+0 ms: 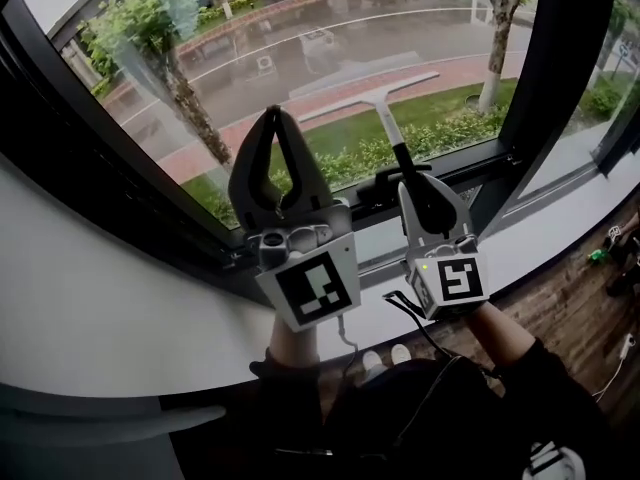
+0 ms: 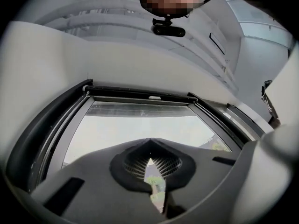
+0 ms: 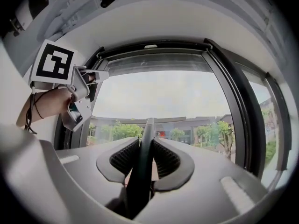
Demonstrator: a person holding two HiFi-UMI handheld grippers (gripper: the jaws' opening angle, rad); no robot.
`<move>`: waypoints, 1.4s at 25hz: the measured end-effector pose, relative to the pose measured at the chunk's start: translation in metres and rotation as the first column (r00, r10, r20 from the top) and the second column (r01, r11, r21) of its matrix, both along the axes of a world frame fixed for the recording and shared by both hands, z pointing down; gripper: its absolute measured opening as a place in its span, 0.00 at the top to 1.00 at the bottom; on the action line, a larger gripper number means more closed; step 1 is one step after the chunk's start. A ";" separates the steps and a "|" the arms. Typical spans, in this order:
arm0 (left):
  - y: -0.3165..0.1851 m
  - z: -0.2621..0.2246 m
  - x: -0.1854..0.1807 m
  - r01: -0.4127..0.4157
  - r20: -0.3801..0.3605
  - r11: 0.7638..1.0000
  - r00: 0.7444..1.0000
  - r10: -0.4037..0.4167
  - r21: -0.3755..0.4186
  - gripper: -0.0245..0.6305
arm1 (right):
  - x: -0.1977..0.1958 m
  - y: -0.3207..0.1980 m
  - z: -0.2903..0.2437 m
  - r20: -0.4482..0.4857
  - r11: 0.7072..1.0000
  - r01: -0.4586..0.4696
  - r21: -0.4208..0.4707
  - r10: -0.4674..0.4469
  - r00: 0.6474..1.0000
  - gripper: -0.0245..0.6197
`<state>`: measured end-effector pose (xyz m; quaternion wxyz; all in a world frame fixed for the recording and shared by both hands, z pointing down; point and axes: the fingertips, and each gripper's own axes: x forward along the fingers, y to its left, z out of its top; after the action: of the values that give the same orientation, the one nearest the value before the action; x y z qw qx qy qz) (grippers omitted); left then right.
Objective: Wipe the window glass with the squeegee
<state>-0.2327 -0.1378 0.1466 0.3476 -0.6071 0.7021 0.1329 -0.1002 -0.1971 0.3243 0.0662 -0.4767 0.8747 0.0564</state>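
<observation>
The squeegee (image 1: 372,96) lies against the window glass (image 1: 300,48), with its pale blade tilted up to the right and its black handle (image 1: 398,153) running down into my right gripper (image 1: 412,183). That gripper is shut on the handle, and in the right gripper view the dark handle (image 3: 141,164) sits pinched between the ribbed pads. My left gripper (image 1: 277,118) is raised before the glass to the left of the squeegee. It is shut, tips touching, with nothing in it. The left gripper (image 2: 149,148) shows its tips met against the bright pane.
A black window frame (image 1: 120,188) runs along the pane's lower edge, with a thick black mullion (image 1: 560,78) to the right. Below lies a white sill (image 1: 100,308). Wooden floor (image 1: 570,308) with small items and cables is at the right. The left gripper's marker cube (image 3: 52,62) appears in the right gripper view.
</observation>
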 end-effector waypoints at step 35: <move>-0.017 0.128 -0.001 -0.066 -0.285 0.957 0.958 -0.018 -0.282 0.96 | 0.008 0.016 0.087 -0.070 0.963 -0.043 -0.267 0.025 0.997 0.81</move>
<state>-0.2341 -0.1548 0.2745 0.1488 -0.6346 0.7490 0.1191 -0.0919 -0.1814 0.4113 -0.0289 -0.4940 0.8678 -0.0459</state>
